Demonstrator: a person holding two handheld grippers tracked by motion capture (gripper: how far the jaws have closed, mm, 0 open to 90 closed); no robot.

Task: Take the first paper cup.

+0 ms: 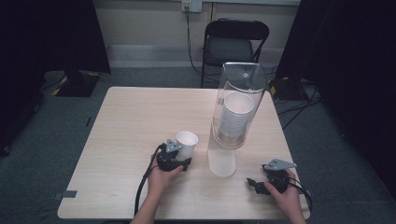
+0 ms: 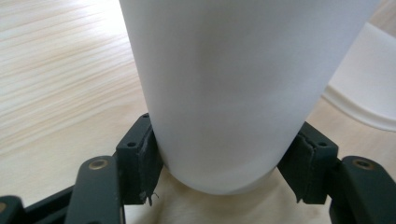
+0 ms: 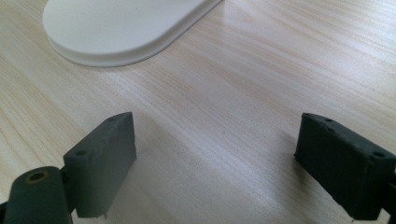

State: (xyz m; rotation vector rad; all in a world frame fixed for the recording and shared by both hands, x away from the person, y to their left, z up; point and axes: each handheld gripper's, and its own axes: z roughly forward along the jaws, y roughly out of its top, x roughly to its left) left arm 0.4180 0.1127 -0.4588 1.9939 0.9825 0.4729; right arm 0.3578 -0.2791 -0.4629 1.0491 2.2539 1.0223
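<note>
- White paper cup (image 1: 187, 144): stands upright, mouth up, on the pale wooden table (image 1: 126, 121), near the front edge and left of centre. Its long axis is vertical.
- Left gripper (image 1: 180, 161): sits directly in front of the cup on the person's side. In the left gripper view its two black jaws press against the cup wall (image 2: 233, 88) from either side, low near the base, so the cup is clasped.
- Clear plastic cup dispenser (image 1: 237, 105): leans on its white oval base (image 1: 222, 161), just right of the held cup, with a stack of white cups (image 1: 235, 116) inside.
- Right gripper (image 1: 254, 184): rests low at the table's front right, jaws spread wide with nothing between them; the white base (image 3: 126, 28) lies ahead of it.
- Judgement: the left hand is nearer the cup and already holds it, so any lift would run along the vertical axis.
</note>
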